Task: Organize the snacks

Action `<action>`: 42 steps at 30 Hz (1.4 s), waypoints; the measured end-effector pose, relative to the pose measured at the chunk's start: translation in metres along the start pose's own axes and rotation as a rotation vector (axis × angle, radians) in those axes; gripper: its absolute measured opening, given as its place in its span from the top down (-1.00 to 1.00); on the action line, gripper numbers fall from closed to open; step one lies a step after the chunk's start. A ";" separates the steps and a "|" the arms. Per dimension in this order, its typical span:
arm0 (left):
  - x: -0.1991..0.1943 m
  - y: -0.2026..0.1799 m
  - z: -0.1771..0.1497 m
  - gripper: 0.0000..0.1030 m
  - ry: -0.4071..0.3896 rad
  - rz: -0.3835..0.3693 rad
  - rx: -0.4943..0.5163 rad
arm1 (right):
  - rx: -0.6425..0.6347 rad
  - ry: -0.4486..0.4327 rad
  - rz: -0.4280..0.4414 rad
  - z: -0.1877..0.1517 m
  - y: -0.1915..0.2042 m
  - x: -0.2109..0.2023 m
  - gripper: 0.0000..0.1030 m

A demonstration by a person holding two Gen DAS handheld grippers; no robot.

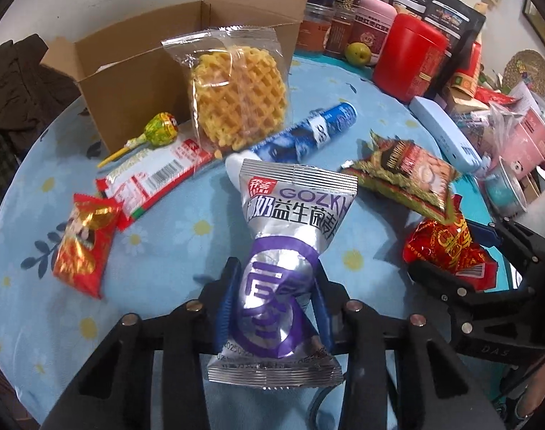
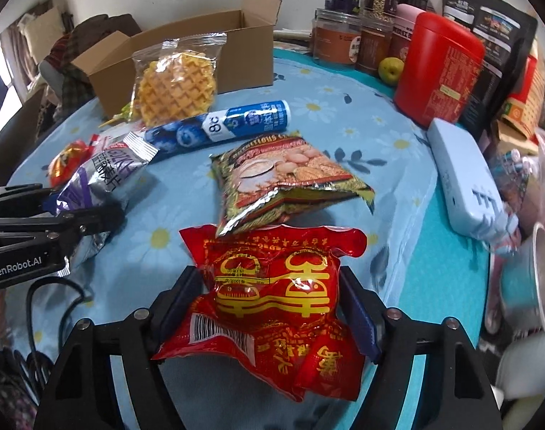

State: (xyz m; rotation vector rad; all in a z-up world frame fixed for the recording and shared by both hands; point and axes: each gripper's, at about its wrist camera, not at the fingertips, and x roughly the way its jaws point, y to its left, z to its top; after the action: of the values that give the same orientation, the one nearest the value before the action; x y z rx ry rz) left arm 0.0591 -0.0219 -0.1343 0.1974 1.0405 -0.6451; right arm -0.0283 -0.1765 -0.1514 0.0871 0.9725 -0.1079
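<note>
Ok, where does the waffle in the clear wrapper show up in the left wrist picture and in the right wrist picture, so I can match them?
Left wrist view: the wrapped waffle is upper centre, leaning against the cardboard box.
Right wrist view: the wrapped waffle is upper left of centre, in front of the same cardboard box.
Shared landmark: the blue tube lying just below the waffle in both.

Light blue tablecloth [image 1: 157, 236] dotted with white-and-yellow daisies and dark leaves. Silver and purple packet [image 1: 283, 258], shiny red bag [image 2: 279, 297] with gold lettering, golden waffle [image 1: 236, 96] in clear wrap, blue tube [image 2: 218, 125], plain brown box [image 1: 129, 82].
</note>
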 end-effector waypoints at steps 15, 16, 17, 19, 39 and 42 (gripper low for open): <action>-0.014 -0.009 -0.034 0.27 0.046 -0.016 0.042 | -0.035 0.025 0.031 -0.037 0.023 -0.019 -0.56; -0.012 -0.013 -0.034 0.27 0.041 0.005 0.071 | -0.052 0.025 0.023 -0.037 0.026 -0.018 -0.59; -0.011 -0.016 -0.033 0.27 0.038 0.026 0.094 | -0.064 0.027 0.012 -0.037 0.028 -0.017 -0.60; -0.009 -0.020 -0.032 0.25 0.034 0.054 0.113 | -0.080 0.032 -0.004 -0.037 0.031 -0.013 -0.66; -0.006 -0.015 -0.026 0.33 -0.004 0.046 0.033 | -0.026 -0.005 0.043 -0.037 0.026 -0.017 -0.48; -0.008 -0.013 -0.027 0.37 -0.002 0.036 0.016 | -0.013 -0.012 0.067 -0.037 0.025 -0.020 -0.48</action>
State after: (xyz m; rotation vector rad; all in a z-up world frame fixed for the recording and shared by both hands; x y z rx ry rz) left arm 0.0293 -0.0168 -0.1390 0.2286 1.0284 -0.6212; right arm -0.0664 -0.1463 -0.1545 0.1069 0.9578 -0.0407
